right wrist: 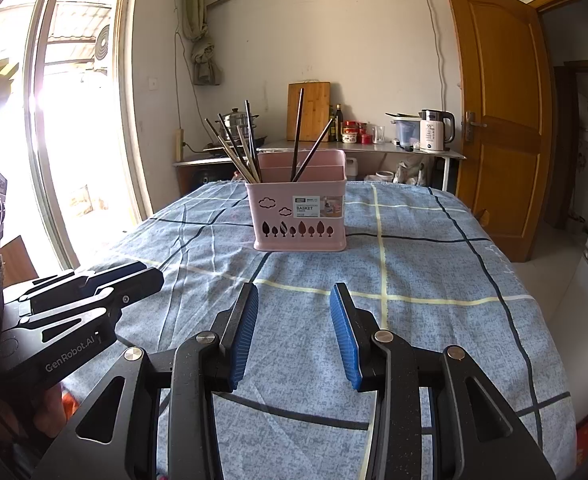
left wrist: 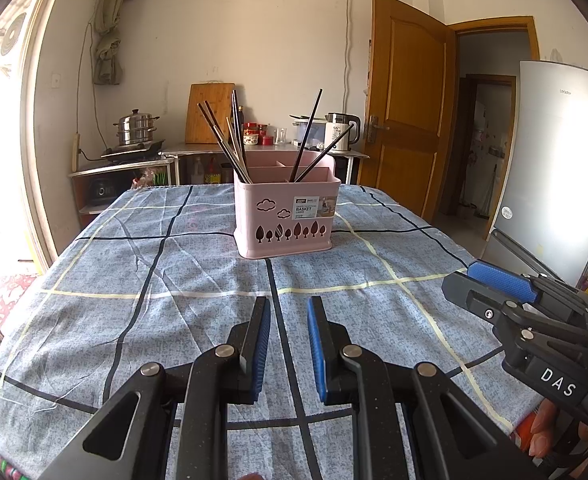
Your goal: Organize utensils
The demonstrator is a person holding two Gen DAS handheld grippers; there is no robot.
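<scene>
We see both grippers held over the near end of the table (left wrist: pixel 93 280), which is covered by a blue-grey cloth with dark and pale yellow lines.

Left gripper (left wrist: pixel 289 308): the jaws stand a narrow gap apart, nothing between the blue pads, only the cloth showing through. Released, empty. In the right wrist view its black body sits at the lower left, just above the cloth.

Right gripper (right wrist: pixel 294 294): the jaws stand wider apart than the left pair, again with nothing between the pads. Released, empty. In the left wrist view it comes in from the right edge, one blue pad turned upward.

Pink basket (left wrist: pixel 287 216): upright on the cloth toward the far end of the table, well apart from both grippers, roughly straight ahead of each. Cloud and tree cut-outs and a white label face us. Inner walls divide it into compartments.

Chopsticks (left wrist: pixel 223 144): a bundle leans left out of the front left compartment. Two more dark chopsticks (left wrist: pixel 310 136) lean right from the compartment beside it.

No utensils lie on the cloth in either view.

Behind the table: a counter with a steel pot (left wrist: pixel 135 130), a cutting board (left wrist: pixel 207 112) and a white kettle (left wrist: pixel 342 132).
</scene>
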